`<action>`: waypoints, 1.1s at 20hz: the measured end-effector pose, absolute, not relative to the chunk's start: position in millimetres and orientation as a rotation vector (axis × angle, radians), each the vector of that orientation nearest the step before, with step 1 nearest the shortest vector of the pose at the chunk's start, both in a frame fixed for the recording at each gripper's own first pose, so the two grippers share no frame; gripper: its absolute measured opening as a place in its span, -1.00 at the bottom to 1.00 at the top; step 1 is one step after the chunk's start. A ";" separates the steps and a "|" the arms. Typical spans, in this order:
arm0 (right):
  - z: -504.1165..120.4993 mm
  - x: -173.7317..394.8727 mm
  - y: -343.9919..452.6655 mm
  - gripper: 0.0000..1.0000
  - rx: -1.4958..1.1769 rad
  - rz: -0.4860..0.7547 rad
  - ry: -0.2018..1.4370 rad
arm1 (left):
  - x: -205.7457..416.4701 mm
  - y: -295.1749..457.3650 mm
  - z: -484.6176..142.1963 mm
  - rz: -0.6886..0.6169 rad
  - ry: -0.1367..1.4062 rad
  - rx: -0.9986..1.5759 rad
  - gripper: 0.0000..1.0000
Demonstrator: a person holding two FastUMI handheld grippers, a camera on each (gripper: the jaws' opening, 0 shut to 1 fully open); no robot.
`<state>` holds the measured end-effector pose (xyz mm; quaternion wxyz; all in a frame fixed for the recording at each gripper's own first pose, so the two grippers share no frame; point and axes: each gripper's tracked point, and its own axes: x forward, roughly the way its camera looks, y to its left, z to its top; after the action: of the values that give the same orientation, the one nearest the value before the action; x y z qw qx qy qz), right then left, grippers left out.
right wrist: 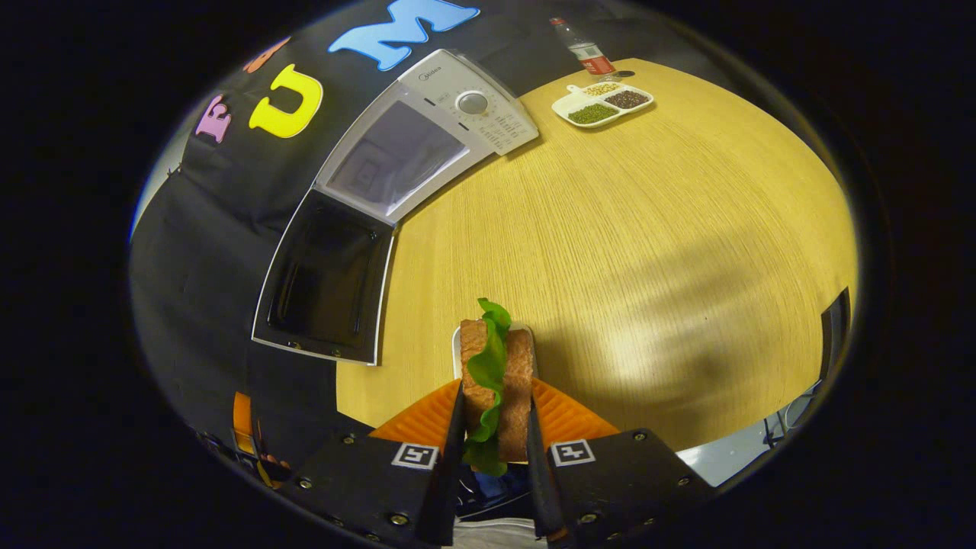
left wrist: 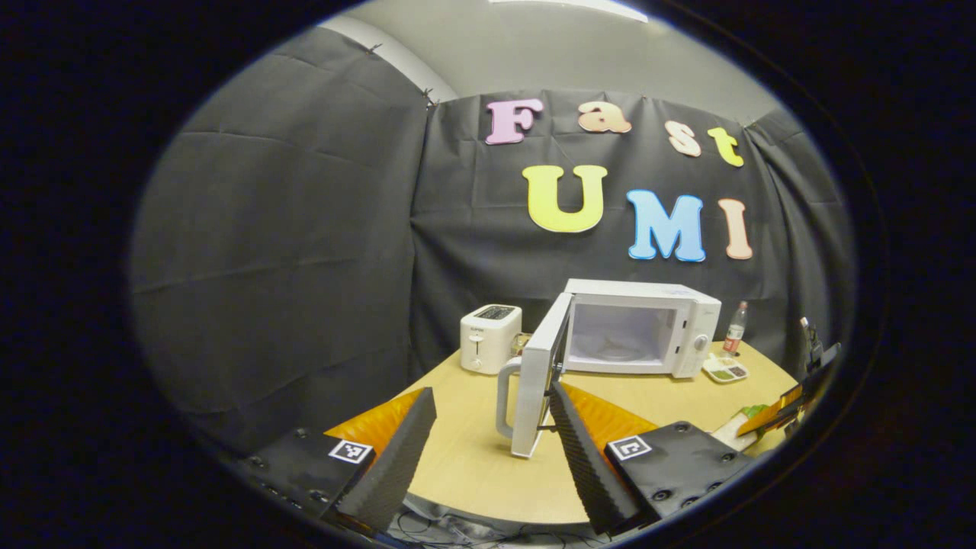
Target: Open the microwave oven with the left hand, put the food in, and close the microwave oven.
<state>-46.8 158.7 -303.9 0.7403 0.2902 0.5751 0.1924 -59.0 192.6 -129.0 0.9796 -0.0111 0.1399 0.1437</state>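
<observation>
Right claw (right wrist: 492, 427) grips a layered sandwich (right wrist: 496, 374); left claw (left wrist: 492, 435) gapes wide before the boxy microwave (left wrist: 640, 328).

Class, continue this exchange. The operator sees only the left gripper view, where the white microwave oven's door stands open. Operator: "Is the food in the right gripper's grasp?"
Observer: Yes. The right gripper is shut on a brown-bread sandwich with green lettuce, with a finger pressing each side.
Operator: What does the door's inner face look like?
Observer: The open microwave door has a dark window inside a white frame.
Operator: What's in the dish by the bottle?
Observer: The white divided dish holds green, dark and pale grains, each in a separate compartment.
</observation>
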 end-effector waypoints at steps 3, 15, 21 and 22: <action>-287.6 -36.8 161.9 -0.22 0.605 0.476 1.212 | -55.8 185.4 -120.5 0.296 0.260 -0.030 0.96; -219.2 88.3 231.6 -0.22 0.611 0.417 0.913 | 28.0 236.4 -124.1 0.259 0.219 -0.066 0.89; -225.5 148.5 289.0 -0.22 0.658 0.362 0.834 | 58.3 298.6 -139.6 0.271 0.249 -0.083 0.93; -228.4 158.0 297.3 -0.22 0.670 0.348 0.819 | 62.8 307.3 -142.9 0.269 0.259 -0.080 0.97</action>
<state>158.0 297.3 -228.4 0.8488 0.3181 0.3887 0.1650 62.8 307.3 -142.9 0.9818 -0.0399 0.1289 0.1339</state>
